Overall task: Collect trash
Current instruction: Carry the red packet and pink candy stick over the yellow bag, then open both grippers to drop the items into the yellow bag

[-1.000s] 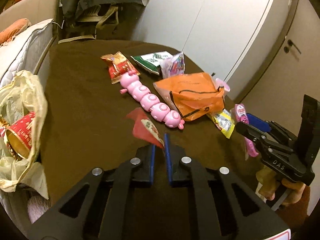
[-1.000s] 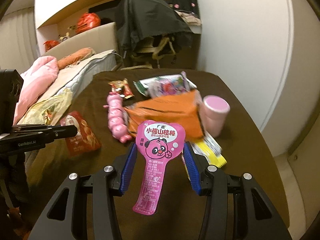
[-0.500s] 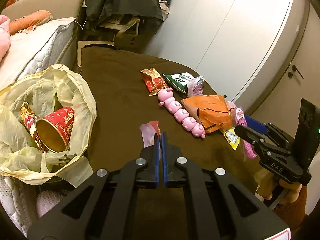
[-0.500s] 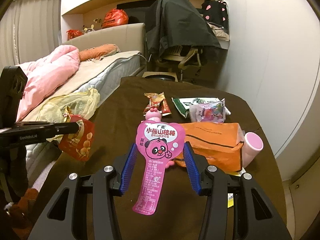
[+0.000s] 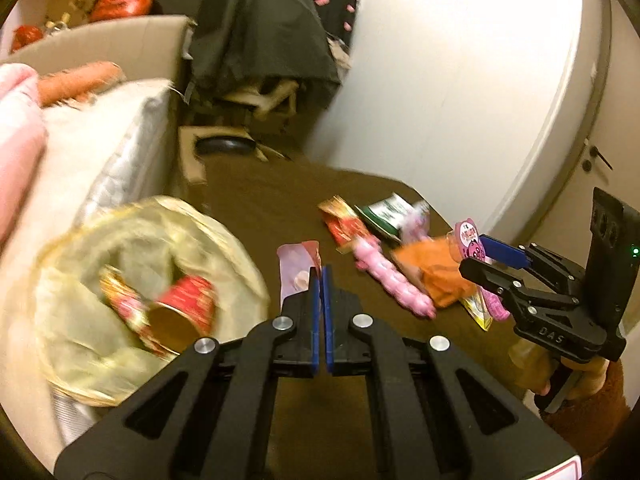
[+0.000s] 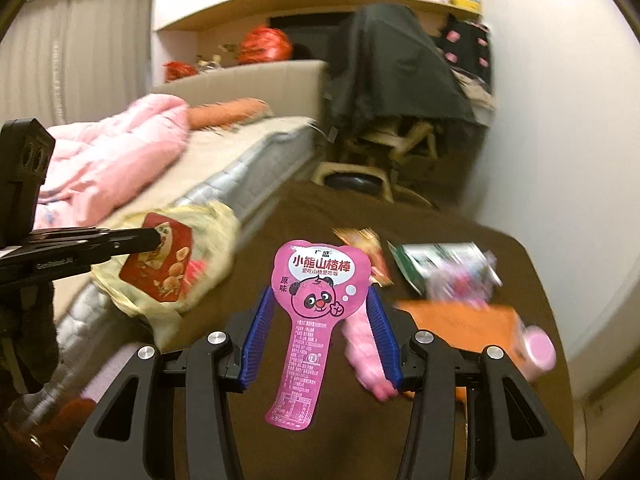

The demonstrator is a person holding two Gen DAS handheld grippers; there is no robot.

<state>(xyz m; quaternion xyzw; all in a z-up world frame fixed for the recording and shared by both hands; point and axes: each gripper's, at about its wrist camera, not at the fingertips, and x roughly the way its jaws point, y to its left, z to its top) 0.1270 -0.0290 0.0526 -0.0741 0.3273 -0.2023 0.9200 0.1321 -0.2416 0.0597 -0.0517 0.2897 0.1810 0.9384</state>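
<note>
I have the left tool (image 5: 321,276) pressed together on the edge of a flat red snack wrapper with a silvery-pink inner face (image 5: 298,270), pinching it by one edge so that it hangs free of the brown-covered worktop (image 5: 260,208). In the right wrist view the same red wrapper (image 6: 162,258) shows at the tip of the left tool (image 6: 154,240), right in front of the crumpled pale-yellow plastic trash bag (image 6: 208,240). I judge I am carrying it there to drop it in.

The bag (image 5: 80,344) sits at the left edge of the worktop beside the bed mattress (image 5: 100,152), its mouth spread wide, so a release from above should land inside. It already holds a red paper cup (image 5: 180,312) lying on its side and another red wrapper (image 5: 124,304), though blur softens both.

The right tool (image 6: 320,308) grips a pink bear-printed lollipop-shaped packet (image 6: 316,296) across its wide head, with the narrow tail pointing back toward the camera. It hovers over the worktop, I believe waiting its turn at the bag.

Left on the worktop are a pink segmented caterpillar toy (image 5: 392,280), an orange pouch (image 5: 436,276), a red-gold snack packet (image 5: 344,224) and a green-white packet (image 5: 382,212).
</note>
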